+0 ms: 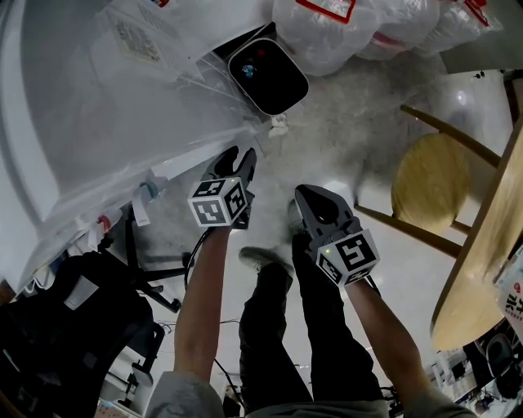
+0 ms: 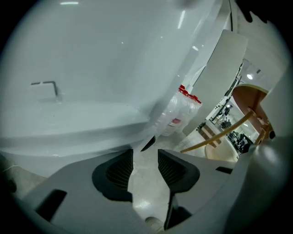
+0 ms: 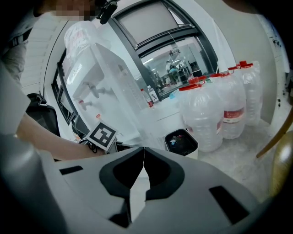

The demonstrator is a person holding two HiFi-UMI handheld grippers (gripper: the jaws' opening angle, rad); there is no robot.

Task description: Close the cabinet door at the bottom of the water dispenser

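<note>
The white water dispenser (image 1: 90, 114), wrapped in clear plastic, stands at the left of the head view. Its taps show in the right gripper view, where the dispenser (image 3: 98, 82) rises at the left. My left gripper (image 1: 237, 157) is at the dispenser's lower front corner. In the left gripper view its jaws (image 2: 145, 160) stand open with only floor between them, and a white cabinet panel (image 2: 91, 68) with a small bracket mark fills the picture just ahead. I cannot tell whether they touch. My right gripper (image 1: 305, 194) hangs to the right over the floor, its jaws (image 3: 143, 153) shut on nothing.
A black-topped waste bin (image 1: 268, 75) sits just beyond the dispenser, with big water bottles (image 1: 343, 24) behind it. A wooden stool (image 1: 429, 175) and a round table (image 1: 482, 269) are at the right. A black bag (image 1: 73, 326) and cables lie at the lower left; my legs (image 1: 270, 326) are below.
</note>
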